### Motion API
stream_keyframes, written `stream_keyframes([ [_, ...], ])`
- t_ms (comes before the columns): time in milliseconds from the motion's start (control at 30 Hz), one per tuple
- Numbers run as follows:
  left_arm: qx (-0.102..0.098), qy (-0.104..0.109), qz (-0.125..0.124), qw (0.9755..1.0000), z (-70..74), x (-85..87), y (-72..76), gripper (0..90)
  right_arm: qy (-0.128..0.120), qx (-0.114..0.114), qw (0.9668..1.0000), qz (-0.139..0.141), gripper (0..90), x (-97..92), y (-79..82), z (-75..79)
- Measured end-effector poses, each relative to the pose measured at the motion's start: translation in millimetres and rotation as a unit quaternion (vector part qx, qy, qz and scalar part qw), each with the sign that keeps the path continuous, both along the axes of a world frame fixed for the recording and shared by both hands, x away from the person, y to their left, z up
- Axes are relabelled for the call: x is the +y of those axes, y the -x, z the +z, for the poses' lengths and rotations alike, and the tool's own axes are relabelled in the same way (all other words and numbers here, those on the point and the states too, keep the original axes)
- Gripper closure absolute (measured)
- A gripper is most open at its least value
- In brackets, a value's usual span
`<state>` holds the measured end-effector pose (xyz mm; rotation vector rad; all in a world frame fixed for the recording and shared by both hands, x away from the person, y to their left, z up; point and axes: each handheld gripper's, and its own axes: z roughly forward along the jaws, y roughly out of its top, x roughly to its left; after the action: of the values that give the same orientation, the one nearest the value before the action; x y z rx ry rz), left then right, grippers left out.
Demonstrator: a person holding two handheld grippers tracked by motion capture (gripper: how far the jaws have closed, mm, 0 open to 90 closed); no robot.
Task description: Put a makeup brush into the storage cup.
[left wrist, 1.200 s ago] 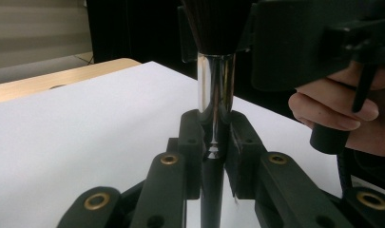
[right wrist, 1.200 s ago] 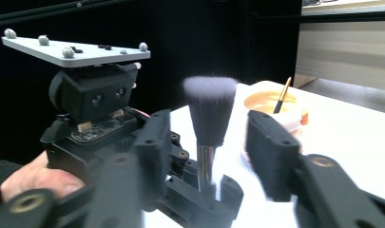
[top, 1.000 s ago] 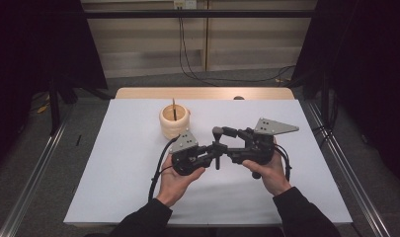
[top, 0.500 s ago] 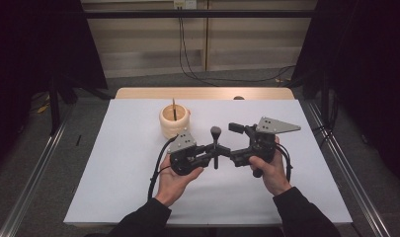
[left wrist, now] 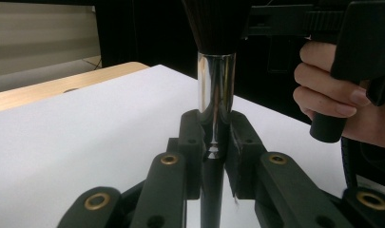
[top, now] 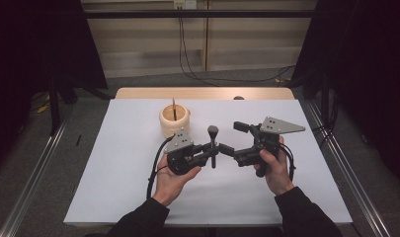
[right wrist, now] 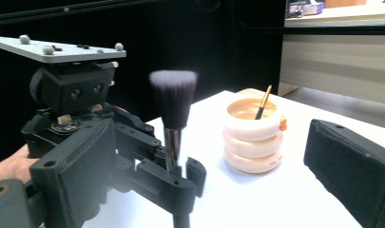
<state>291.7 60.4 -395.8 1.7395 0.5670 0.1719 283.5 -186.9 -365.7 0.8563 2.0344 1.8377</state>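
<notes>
My left gripper (top: 211, 148) is clamped on the makeup brush (top: 213, 143) at its metal ferrule, brush upright w/ bristles up, above mid-table, a bit toward the near edge. My right gripper (top: 234, 138) has just been opening; its jaws stand wide, nothing between them. So handover to the left looks done. Left to do, I reckon: drop the brush into the ringed holder (top: 174, 120) near the far edge, w/ a thin brush (top: 174, 109) already in it.
</notes>
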Motion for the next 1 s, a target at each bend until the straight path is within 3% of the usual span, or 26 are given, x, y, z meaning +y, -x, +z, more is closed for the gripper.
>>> stream_keyframes([
  [133,-0.003,-0.010,0.000,0.9999,1.4,2.7,0.8,78.6,0.005,-0.002,1.0000,-0.002,2.8,-1.7,2.6,0.6],
  [400,-0.004,-0.003,0.006,1.0000,2.9,8.7,0.4,78.6,0.014,-0.021,0.9994,-0.023,1.0,-7.0,7.5,-3.3],
  [667,-0.006,-0.004,0.012,0.9999,4.3,15.6,-1.2,78.6,0.033,-0.019,0.9980,-0.051,2.4,-20.1,12.1,-8.6],
  [833,-0.009,-0.010,0.024,0.9996,6.5,20.1,-2.2,78.6,0.032,-0.016,0.9981,-0.051,1.4,-28.2,15.3,-11.9],
  [900,-0.009,-0.011,0.026,0.9996,6.9,22.7,-3.1,78.6,0.031,-0.008,0.9976,-0.061,1.6,-30.8,15.8,-12.0],
  [1000,-0.010,-0.010,0.029,0.9995,6.9,26.8,-4.8,78.6,0.043,-0.015,0.9959,-0.078,1.6,-33.6,19.2,-11.9],
])
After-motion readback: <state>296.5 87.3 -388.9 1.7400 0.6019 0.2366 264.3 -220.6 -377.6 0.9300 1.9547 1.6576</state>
